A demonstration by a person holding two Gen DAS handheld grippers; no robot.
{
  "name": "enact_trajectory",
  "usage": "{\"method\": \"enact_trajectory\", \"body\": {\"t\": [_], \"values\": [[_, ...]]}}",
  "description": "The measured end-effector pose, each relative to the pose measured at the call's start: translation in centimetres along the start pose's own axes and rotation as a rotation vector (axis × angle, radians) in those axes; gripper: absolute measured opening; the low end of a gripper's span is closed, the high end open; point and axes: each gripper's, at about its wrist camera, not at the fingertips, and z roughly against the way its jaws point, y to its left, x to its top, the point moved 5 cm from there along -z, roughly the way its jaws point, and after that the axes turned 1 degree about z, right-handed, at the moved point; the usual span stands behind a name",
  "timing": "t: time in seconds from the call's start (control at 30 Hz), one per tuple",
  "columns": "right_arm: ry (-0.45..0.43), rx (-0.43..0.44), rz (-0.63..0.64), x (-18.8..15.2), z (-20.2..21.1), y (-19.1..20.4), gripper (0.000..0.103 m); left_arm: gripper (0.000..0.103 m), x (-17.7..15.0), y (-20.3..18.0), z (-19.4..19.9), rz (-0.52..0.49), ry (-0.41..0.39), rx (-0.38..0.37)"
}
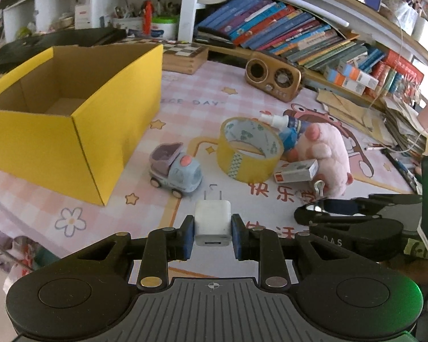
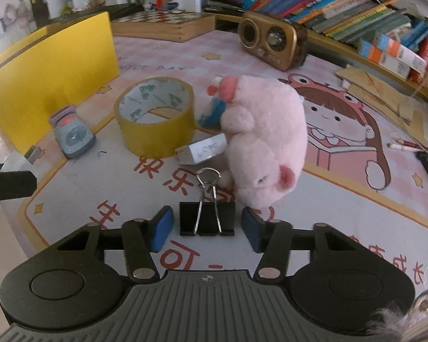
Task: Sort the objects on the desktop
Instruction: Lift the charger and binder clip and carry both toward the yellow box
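**Charger clamped, clip not yet gripped**

Left wrist view: my left fingers [image 1: 213, 232] clamp the white charger [image 1: 213, 222] above the pink cartoon counter [image 1: 202, 105], the yellow box [image 1: 71, 131] near, bookshelves behind.

Right wrist view: my right fingers [image 2: 207, 225] stand apart around the black binder clip [image 2: 207, 219] lying on the counter.

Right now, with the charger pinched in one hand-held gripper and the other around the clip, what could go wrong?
1. The left hand-held gripper pinches the white charger only at its rear end; it might pivot or slip on the way to the yellow box.
2. The right hand-held gripper straddles the binder clip with gaps on both sides; closing could skid it toward the pink plush.
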Motion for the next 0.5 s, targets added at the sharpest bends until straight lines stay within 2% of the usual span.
{"method": "enact_trajectory", "body": {"t": [0.27, 0.5], "values": [[0.017, 0.059, 0.006, 0.1, 1.1, 1.0, 0.037, 0.025, 0.1, -0.1, 1.5, 0.01, -0.033, -0.011], [-0.033, 0.079, -0.032, 1.1, 4.5, 2.4, 0.037, 0.025, 0.4, 0.6, 3.0, 0.018, -0.052, -0.064]]}}
